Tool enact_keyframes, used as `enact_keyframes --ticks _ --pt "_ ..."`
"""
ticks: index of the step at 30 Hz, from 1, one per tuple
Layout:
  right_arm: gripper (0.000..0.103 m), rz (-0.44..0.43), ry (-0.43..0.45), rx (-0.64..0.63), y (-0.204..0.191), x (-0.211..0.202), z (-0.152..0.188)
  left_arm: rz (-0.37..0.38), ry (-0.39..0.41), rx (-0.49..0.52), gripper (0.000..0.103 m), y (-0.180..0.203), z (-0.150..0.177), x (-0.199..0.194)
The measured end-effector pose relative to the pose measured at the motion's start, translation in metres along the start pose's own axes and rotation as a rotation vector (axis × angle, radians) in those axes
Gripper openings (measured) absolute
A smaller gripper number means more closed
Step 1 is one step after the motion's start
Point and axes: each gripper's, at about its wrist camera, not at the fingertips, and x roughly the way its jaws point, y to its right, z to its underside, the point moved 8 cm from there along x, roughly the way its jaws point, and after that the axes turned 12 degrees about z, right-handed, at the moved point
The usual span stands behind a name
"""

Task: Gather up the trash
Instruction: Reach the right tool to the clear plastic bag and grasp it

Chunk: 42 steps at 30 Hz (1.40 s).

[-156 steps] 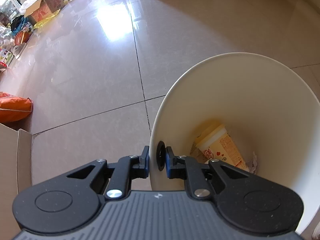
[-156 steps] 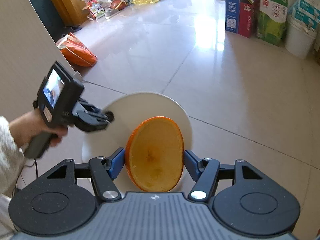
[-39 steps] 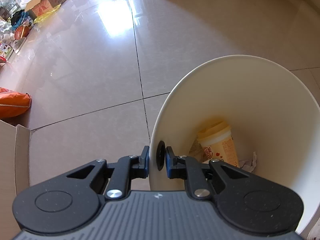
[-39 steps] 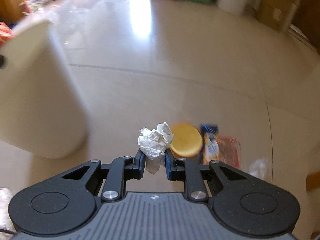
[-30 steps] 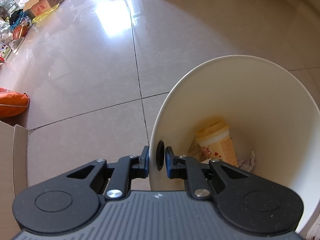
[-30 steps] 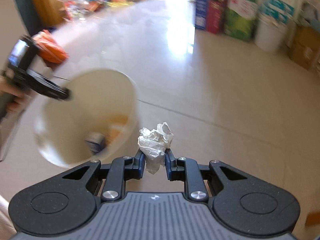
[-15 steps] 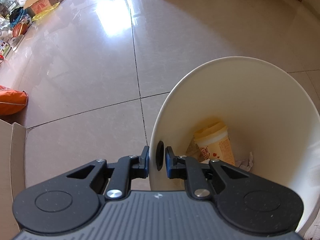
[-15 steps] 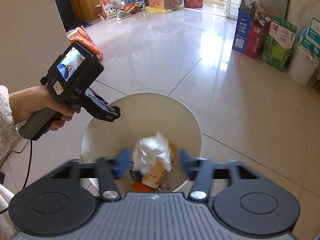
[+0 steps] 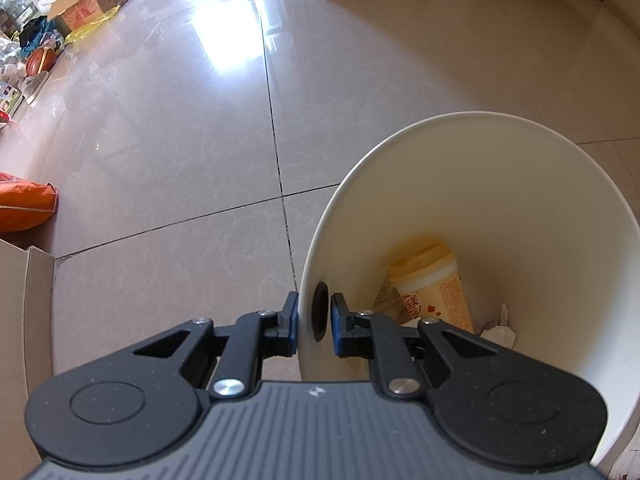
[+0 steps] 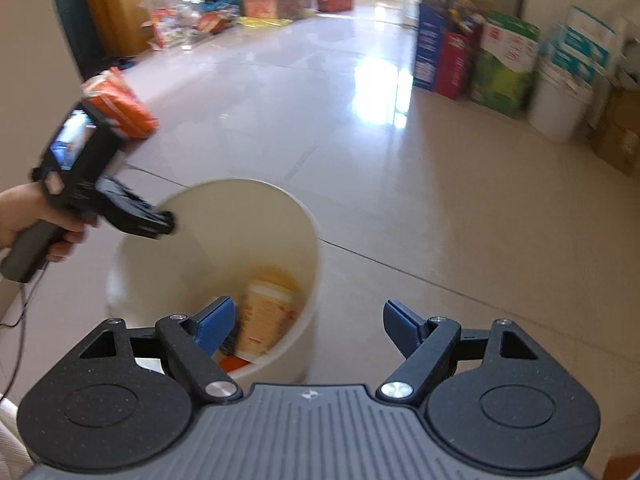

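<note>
A cream trash bin [image 9: 500, 200] stands tilted on the tiled floor, and my left gripper [image 9: 314, 316] is shut on its near rim. Inside lie a yellow noodle cup [image 9: 434, 292] and crumpled white tissue [image 9: 498, 326]. In the right wrist view the same bin [image 10: 256, 224] sits below and left of my right gripper [image 10: 308, 320], whose jaws are opening with nothing between them. The noodle cup [image 10: 266, 312] shows in the bin. A person's hand [image 10: 28, 216] holds the left gripper [image 10: 168, 222] at the bin's rim.
Orange bag [image 9: 24, 204] and a cardboard flap [image 9: 24, 300] lie at the left. Boxes [image 10: 472, 56] and a white bucket [image 10: 560, 100] line the far right wall. More boxes and clutter [image 10: 256, 4] fill the far end of the floor.
My right gripper carried the crumpled tissue over the bin, opened and dropped it in; its jaws now stand wider and empty. The left gripper kept its hold on the bin rim.
</note>
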Motion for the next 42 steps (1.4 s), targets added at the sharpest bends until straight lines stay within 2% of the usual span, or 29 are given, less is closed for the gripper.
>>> enact_keyframes --ticks 6,12,16,21,26,33,42 --pt "0.089 0.123 -0.046 0.036 0.057 0.017 0.034 -0.004 -0.002 0.004 0.014 0.001 0.001 0.002" --pt "0.089 0.289 -0.167 0.083 0.131 0.057 0.093 -0.01 -0.006 0.006 0.014 0.002 0.001 0.002" --pt "0.089 0.358 -0.279 0.208 0.182 0.088 0.14 -0.018 -0.008 0.006 0.014 0.003 0.001 0.004" --pt "0.089 0.44 -0.347 0.35 0.232 0.123 0.19 -0.027 -0.011 0.006 0.014 0.004 0.001 0.005" --pt "0.089 0.458 -0.39 0.491 0.265 0.152 0.233 -0.031 -0.013 0.005 0.014 0.004 0.001 0.005" --pt "0.089 0.494 -0.422 0.631 0.293 0.193 0.275 -0.041 -0.012 0.009 0.014 0.005 0.001 0.007" --pt "0.088 0.529 -0.445 0.637 0.308 0.237 0.3 -0.036 -0.013 0.005 0.014 0.004 0.001 0.005"
